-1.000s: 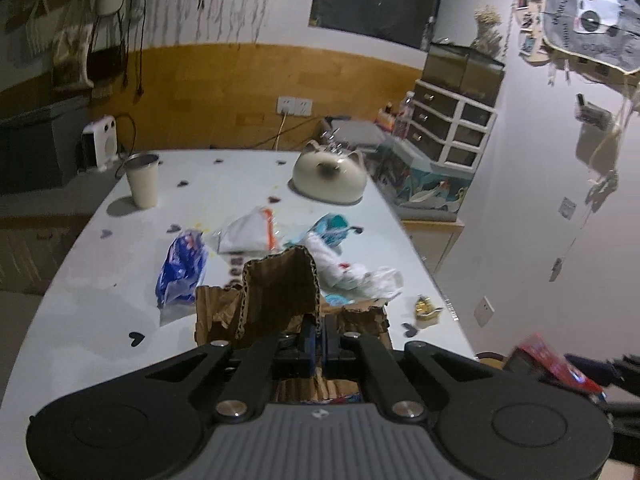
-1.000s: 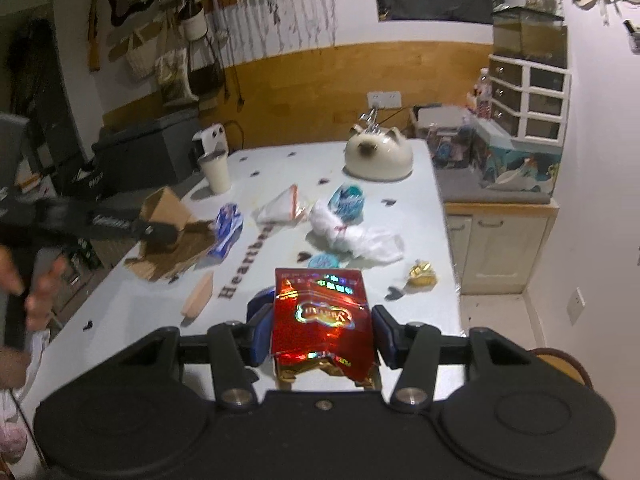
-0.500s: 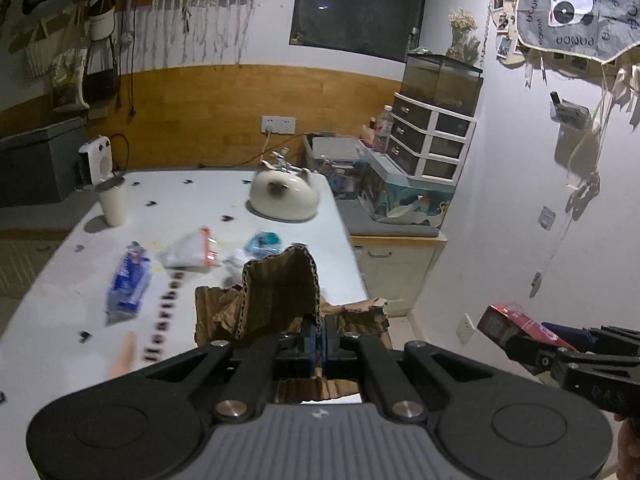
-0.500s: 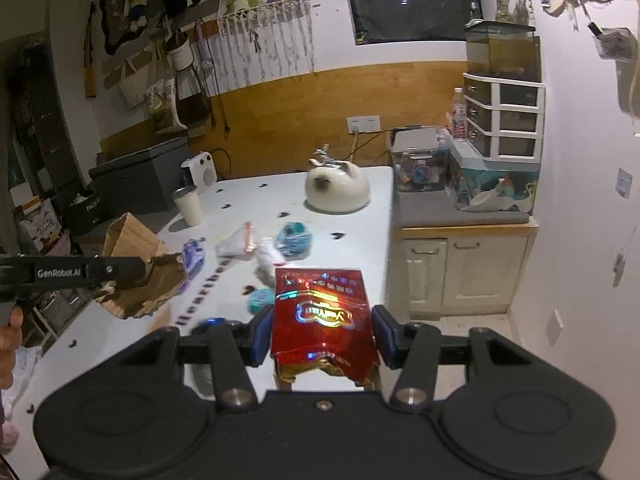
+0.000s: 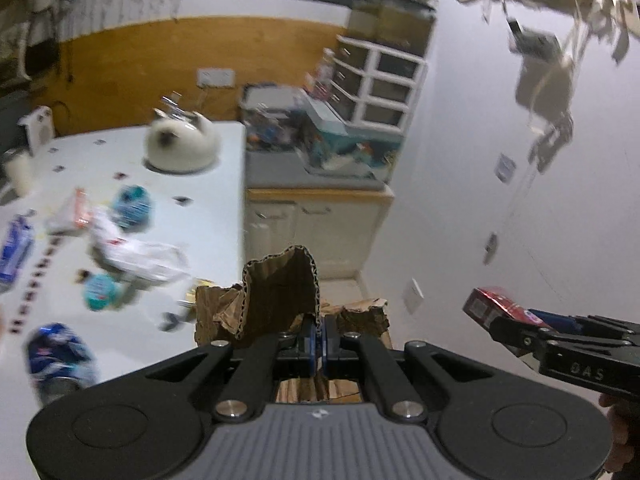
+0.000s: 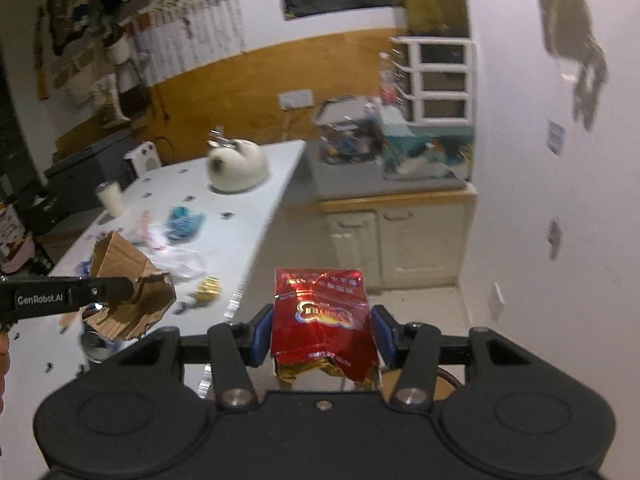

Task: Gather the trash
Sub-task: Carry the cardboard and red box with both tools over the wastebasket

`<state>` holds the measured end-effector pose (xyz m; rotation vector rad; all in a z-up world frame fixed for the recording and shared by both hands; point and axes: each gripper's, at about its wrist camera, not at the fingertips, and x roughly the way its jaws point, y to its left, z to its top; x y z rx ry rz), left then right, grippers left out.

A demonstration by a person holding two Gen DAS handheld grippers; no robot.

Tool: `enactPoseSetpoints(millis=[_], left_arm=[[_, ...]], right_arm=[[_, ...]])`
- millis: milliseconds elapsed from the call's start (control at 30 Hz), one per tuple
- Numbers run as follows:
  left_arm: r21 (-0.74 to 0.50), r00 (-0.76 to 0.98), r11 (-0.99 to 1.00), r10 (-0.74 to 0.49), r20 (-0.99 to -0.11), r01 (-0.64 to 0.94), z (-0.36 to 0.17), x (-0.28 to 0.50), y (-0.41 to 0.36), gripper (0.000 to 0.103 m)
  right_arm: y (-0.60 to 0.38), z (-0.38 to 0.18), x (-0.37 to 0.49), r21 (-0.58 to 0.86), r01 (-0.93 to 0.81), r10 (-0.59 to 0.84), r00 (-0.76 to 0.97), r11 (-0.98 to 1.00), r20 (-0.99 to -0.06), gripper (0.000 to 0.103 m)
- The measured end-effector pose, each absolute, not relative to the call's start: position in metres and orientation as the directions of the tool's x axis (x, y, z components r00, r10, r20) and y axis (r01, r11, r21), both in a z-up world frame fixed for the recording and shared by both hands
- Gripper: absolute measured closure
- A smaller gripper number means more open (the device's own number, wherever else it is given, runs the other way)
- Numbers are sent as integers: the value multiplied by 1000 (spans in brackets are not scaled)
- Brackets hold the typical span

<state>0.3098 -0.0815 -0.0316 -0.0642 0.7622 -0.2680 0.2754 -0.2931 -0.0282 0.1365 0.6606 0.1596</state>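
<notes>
My left gripper (image 5: pixel 319 338) is shut on a torn piece of brown cardboard (image 5: pixel 280 296) and holds it in the air past the table's right edge. It also shows in the right wrist view (image 6: pixel 128 292). My right gripper (image 6: pixel 320 336) is shut on a shiny red snack bag (image 6: pixel 322 316), held over the floor; the bag also shows in the left wrist view (image 5: pixel 494 306). Several wrappers lie on the white table (image 5: pixel 224 152): a white plastic bag (image 5: pixel 136 254), blue packets (image 5: pixel 132 206) and a gold wrapper (image 6: pixel 206 286).
A cream cat-shaped pot (image 6: pixel 236 170) and a paper cup (image 6: pixel 112 198) stand on the table. A low cabinet (image 6: pixel 400 236) with a grey top, boxes and white drawers (image 6: pixel 434 80) stands against the white wall on the right. Floor lies between table and cabinet.
Both grippers have swung right, away from the table toward the cabinet and wall, still holding the cardboard and the red bag. The table has slid to the left of both views.
</notes>
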Motion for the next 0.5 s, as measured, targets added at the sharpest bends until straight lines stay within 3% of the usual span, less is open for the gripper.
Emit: enactPoseSetpoints(millis=[500], left_arm=[[-228,433,914,-366,-824,337,-149,370,-191,101]], right_arm=[[-391,-137,306,200,101,91,637,975,-765,51]])
